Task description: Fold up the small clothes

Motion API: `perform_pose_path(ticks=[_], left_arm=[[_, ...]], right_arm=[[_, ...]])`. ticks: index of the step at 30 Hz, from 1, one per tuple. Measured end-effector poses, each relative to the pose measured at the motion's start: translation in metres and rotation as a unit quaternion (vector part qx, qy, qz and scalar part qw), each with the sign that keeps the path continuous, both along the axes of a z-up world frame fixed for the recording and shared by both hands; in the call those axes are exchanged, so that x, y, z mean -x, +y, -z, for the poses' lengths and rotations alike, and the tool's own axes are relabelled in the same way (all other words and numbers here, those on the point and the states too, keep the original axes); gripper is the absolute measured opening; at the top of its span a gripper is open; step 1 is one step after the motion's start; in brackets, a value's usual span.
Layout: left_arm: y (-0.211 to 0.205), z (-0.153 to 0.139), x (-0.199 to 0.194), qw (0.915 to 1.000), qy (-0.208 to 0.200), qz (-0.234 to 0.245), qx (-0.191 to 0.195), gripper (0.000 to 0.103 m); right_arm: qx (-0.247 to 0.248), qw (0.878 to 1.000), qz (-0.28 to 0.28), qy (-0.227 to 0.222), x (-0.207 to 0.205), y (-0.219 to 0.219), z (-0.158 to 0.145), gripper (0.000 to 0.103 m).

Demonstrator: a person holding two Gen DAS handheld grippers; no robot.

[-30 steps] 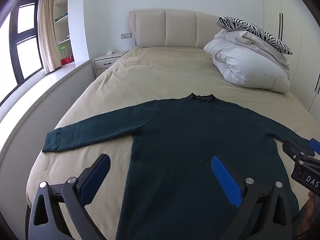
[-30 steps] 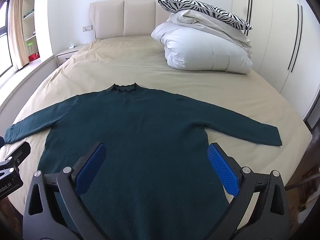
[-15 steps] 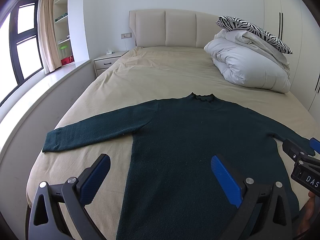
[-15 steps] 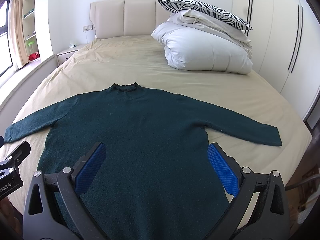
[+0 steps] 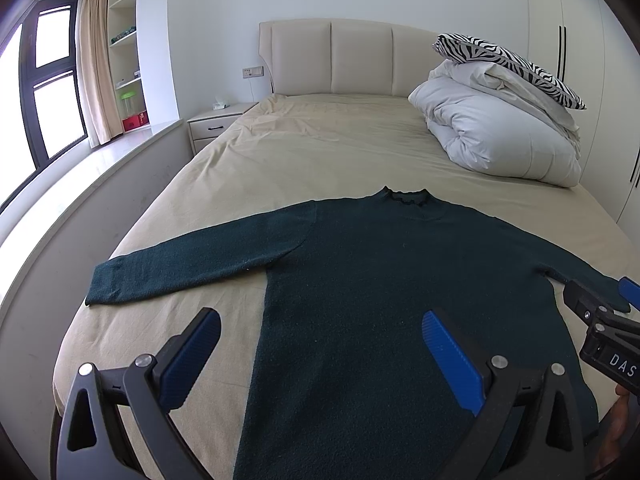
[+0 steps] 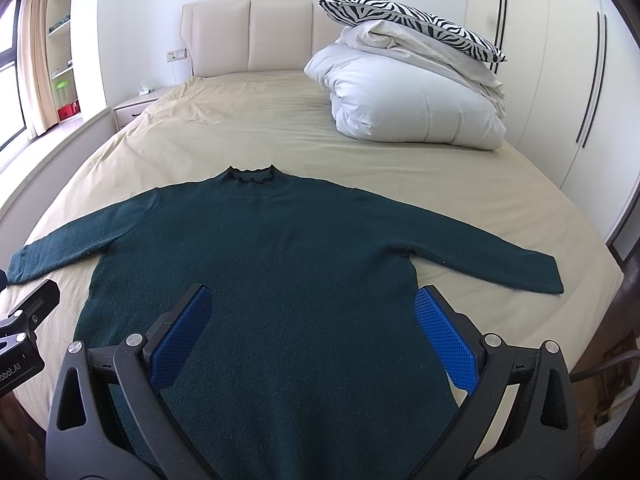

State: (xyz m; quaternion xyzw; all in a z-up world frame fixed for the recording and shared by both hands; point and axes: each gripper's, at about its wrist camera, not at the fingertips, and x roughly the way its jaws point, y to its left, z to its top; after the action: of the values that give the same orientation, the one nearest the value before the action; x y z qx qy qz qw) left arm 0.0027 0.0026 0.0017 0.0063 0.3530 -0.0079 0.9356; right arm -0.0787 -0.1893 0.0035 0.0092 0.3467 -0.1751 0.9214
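A bright bedroom with white walls frames a wide bed under a beige sheet (image 5: 320,148), the working surface. Low in the left wrist view, the left gripper (image 5: 320,354) hangs spread wide and empty, one blue ribbed pad over bare sheet, the other over knit; low in the right wrist view, the right gripper (image 6: 312,332) is likewise splayed and holds nothing, both pads above the garment's lower body. Beneath them the dark green knitted long-sleeved sweater (image 6: 260,264) lies flat across the lower half of both frames, near the bed's foot. Its long axis runs from the hem at the bottom edge up to the frilled collar (image 6: 252,174), which points toward the padded cream headboard (image 6: 248,36); the sleeves stretch out to left and right. It looks soft, limp and light, likely to sag and drag on the sheet, so a pinch at a cuff or shoulder seam seems best. At upper right a folded white duvet (image 6: 416,96) carries a zebra-striped pillow (image 6: 408,18).
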Motion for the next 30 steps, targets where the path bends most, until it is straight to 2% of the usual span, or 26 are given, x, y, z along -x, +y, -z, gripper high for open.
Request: perform_pose_path(ticks=[30], left_arm=[[0.0003,-0.0001,0.002,1.0,-0.001,0.0,0.001,0.103]], right_arm=[[0.0,1.0,-0.001,0.0,0.0048,0.0044,-0.0006,0.103]])
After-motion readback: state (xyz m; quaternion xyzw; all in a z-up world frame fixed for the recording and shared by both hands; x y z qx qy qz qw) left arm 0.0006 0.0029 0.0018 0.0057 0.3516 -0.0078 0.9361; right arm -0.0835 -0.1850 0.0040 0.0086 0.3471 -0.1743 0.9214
